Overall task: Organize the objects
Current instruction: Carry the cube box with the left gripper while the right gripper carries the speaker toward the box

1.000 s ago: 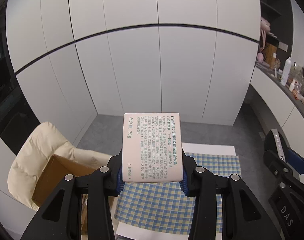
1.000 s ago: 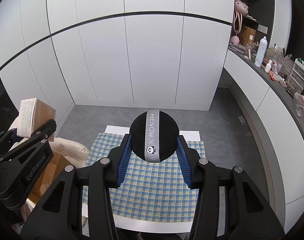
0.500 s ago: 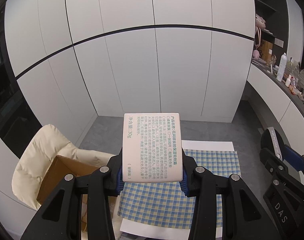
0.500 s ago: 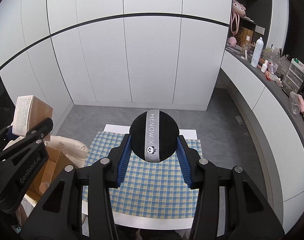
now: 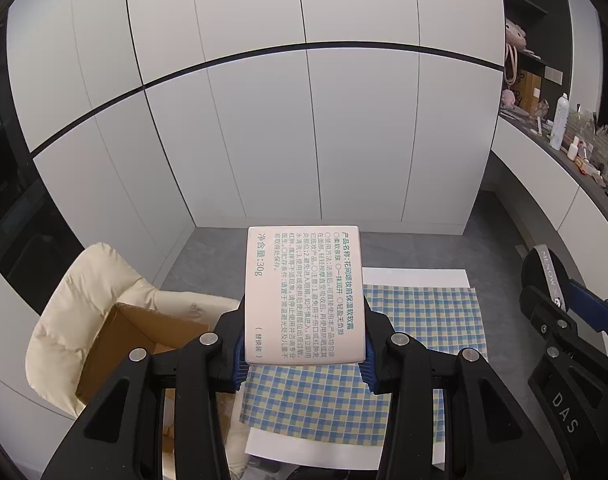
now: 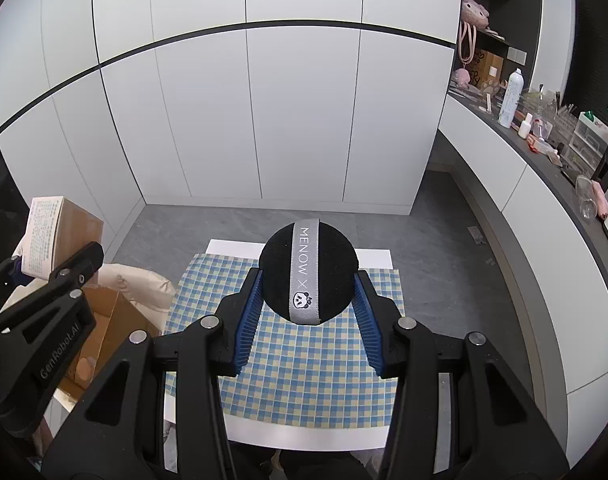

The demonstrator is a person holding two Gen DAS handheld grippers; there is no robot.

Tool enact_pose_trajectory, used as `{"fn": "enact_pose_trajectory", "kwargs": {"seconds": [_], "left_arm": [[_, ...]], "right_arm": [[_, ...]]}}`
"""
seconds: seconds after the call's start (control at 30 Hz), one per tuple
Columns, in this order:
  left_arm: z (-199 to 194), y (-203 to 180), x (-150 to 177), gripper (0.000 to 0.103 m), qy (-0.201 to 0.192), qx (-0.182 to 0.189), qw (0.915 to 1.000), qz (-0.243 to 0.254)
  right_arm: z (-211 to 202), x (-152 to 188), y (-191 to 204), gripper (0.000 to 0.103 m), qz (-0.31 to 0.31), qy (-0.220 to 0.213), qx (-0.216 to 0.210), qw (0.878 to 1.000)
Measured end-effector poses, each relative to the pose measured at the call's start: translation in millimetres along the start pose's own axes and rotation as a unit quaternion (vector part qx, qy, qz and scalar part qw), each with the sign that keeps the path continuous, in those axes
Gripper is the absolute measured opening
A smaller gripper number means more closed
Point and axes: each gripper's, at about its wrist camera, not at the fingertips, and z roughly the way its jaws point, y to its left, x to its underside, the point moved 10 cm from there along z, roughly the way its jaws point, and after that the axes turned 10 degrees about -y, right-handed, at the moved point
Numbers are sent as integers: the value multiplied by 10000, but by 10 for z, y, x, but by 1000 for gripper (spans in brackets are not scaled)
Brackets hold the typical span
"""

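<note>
My left gripper (image 5: pixel 304 344) is shut on a small white box (image 5: pixel 304 294) printed with green and black text, held in the air above the checked cloth (image 5: pixel 423 320). My right gripper (image 6: pixel 307 300) is shut on a round black puff (image 6: pixel 307 274) with a grey ribbon across it, also held above the cloth (image 6: pixel 304 368). The right gripper with the puff (image 5: pixel 545 276) shows at the right edge of the left wrist view. In the right wrist view the left gripper carries the box (image 6: pixel 44 236) at far left.
A white table (image 6: pixel 375 258) under the cloth stands on a grey floor. Left of it a cream chair (image 5: pixel 72 312) holds an open cardboard box (image 5: pixel 120 344). White cupboard doors (image 5: pixel 304 140) fill the back; a cluttered dark counter (image 6: pixel 543 148) runs along the right.
Both grippers have shifted a little over the table with their loads still held; the table and chair sit slightly more to the right in the left wrist view. The grips are unchanged.
</note>
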Motion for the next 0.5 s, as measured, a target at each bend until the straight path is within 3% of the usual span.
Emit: {"fn": "enact_pose_trajectory", "kwargs": {"seconds": [0.33, 0.5], "left_arm": [[-241, -58, 346, 43, 113, 277, 9996, 6], [-426, -64, 482, 43, 2, 223, 9997, 110]], "right_arm": [[-160, 256, -34, 47, 39, 86, -95, 9999], [-314, 399, -60, 47, -34, 35, -16, 10000]]}}
